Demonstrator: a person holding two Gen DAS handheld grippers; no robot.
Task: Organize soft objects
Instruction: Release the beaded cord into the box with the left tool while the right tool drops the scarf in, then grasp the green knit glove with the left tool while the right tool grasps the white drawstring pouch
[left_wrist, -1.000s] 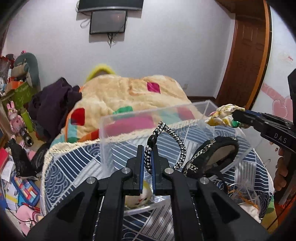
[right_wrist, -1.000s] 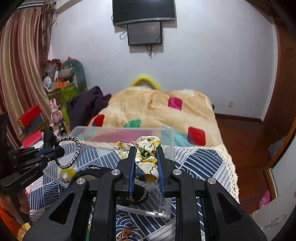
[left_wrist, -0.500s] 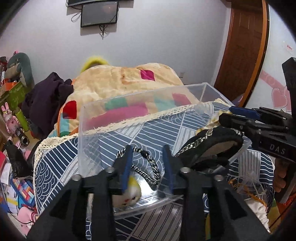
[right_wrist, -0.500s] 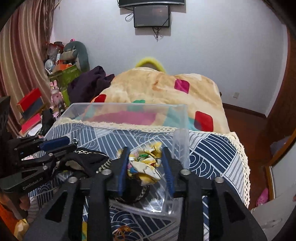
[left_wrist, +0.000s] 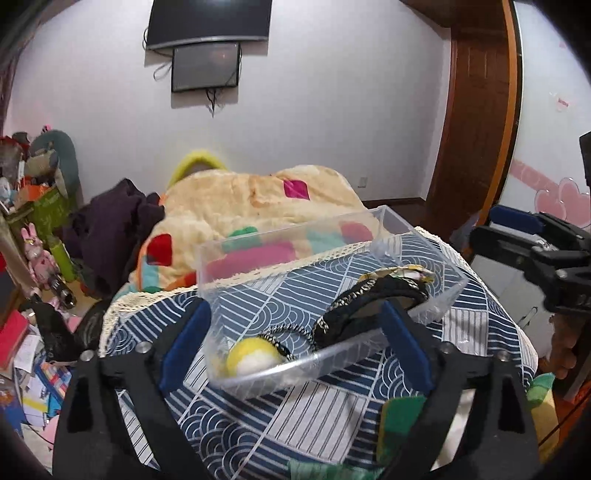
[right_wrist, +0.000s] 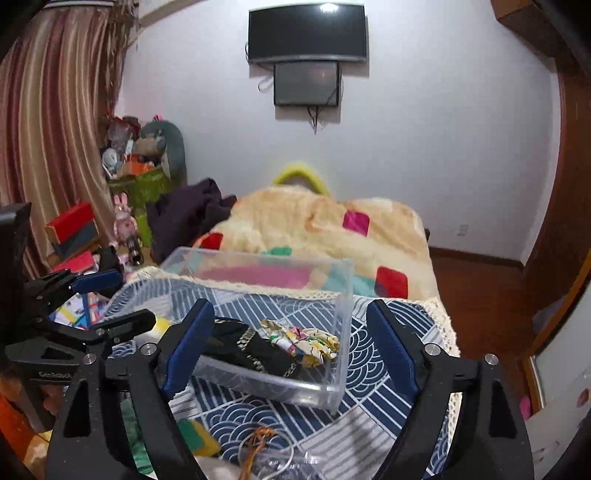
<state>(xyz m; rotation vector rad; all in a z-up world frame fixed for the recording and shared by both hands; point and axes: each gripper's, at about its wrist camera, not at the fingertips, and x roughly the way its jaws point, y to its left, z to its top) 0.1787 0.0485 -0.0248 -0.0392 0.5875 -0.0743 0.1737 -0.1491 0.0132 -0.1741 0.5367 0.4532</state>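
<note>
Indoors, patterned bedspread (right_wrist: 373, 391) under clear box (right_wrist: 334, 280), wall screens (right_wrist: 307, 35), both hand-held grippers (left_wrist: 295, 345) (right_wrist: 291, 345) wide, empty.

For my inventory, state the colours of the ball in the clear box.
Yellow and white ball; left wrist view.

Clear plastic box (left_wrist: 295, 243), open-topped, centre frame on the patterned bed cover. Inside: yellow-and-white plush ball (left_wrist: 251, 356) at lower left, black-and-white braided hair tie (left_wrist: 291, 330) touching it, black gold-trimmed fabric band (right_wrist: 255, 349) mid-box, yellow floral scrunchie (right_wrist: 303, 338) at its right end.
</note>
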